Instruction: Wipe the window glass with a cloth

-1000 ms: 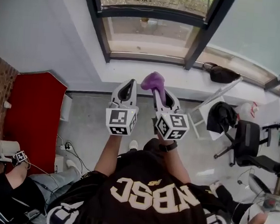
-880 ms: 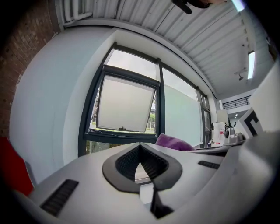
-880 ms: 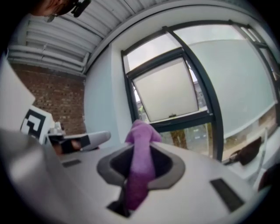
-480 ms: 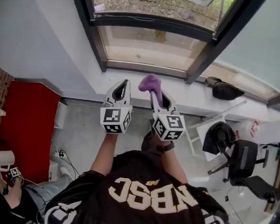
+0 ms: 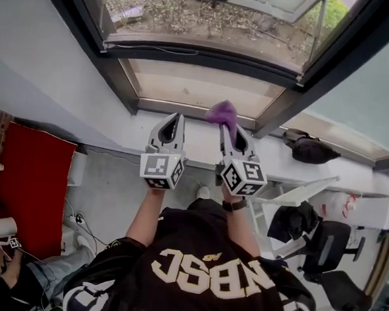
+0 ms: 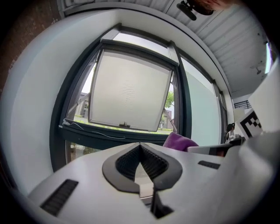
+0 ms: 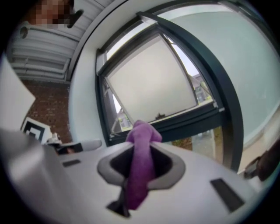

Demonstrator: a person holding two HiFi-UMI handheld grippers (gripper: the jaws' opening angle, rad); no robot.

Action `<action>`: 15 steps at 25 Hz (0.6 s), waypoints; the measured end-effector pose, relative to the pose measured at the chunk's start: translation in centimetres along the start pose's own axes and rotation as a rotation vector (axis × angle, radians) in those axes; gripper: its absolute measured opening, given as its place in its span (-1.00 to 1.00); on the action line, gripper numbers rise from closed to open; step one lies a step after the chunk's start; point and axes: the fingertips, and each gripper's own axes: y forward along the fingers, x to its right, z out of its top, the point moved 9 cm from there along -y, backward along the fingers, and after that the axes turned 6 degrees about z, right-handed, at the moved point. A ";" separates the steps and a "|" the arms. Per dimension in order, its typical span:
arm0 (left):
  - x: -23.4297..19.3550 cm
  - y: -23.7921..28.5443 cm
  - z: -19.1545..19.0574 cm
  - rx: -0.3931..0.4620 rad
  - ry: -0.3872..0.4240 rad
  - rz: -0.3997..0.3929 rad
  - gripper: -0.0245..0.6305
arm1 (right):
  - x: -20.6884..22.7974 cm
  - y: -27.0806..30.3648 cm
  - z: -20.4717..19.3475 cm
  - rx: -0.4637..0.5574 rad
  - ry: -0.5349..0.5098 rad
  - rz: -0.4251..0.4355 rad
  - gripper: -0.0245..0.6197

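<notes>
The right gripper (image 5: 226,125) is clamped on a purple cloth (image 5: 221,111). In the right gripper view the cloth (image 7: 141,153) runs up through the hollow between the jaws, and a rounded bunch of it sticks out past their tips. The left gripper (image 5: 172,119) is level with it, just to its left. Its jaws are brought together and their ribbed pads (image 6: 150,161) meet at the tips with nothing between them. From the left gripper view the cloth (image 6: 179,141) shows as a purple lump off to the right of those jaws.

Both grippers are raised side by side and point at the window. Ahead of and above the jaws hangs a dark-framed sash (image 6: 129,91) that tilts outward at its bottom edge. Its glass (image 7: 152,85) looks pale and cloudy. Beyond the jaw tips in the head view is a lower fixed pane (image 5: 199,89), with a white sill (image 5: 196,135) directly under the tips. The cloth is near the glass, but whether it touches it cannot be told.

To the right of the right gripper a dark upright of the window frame (image 5: 334,55) separates a large frosted pane (image 5: 364,110). A black bag (image 5: 309,150) lies on the sill further right. Well left of and below the left gripper is a red surface (image 5: 36,187). Behind the grippers, the person's forearms lead back to a dark jersey (image 5: 199,278).
</notes>
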 end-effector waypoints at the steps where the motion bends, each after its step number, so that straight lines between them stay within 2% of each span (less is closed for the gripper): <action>1: -0.1 1.1 -0.5 -0.019 0.001 0.009 -0.89 | 1.0 0.9 -0.1 -0.010 0.004 0.013 -0.67; 5: -0.2 4.3 -2.2 -0.085 0.020 0.017 -0.89 | 3.8 3.8 -0.7 -0.032 -0.006 0.093 -0.67; 8: -1.3 6.0 -2.9 -0.105 0.059 0.053 -0.89 | 5.5 6.3 -1.6 -0.060 -0.002 0.107 -0.67; 15: -8.2 9.1 -4.9 -0.094 0.132 0.096 -0.89 | 6.1 11.6 -5.7 -0.091 -0.004 0.156 -0.67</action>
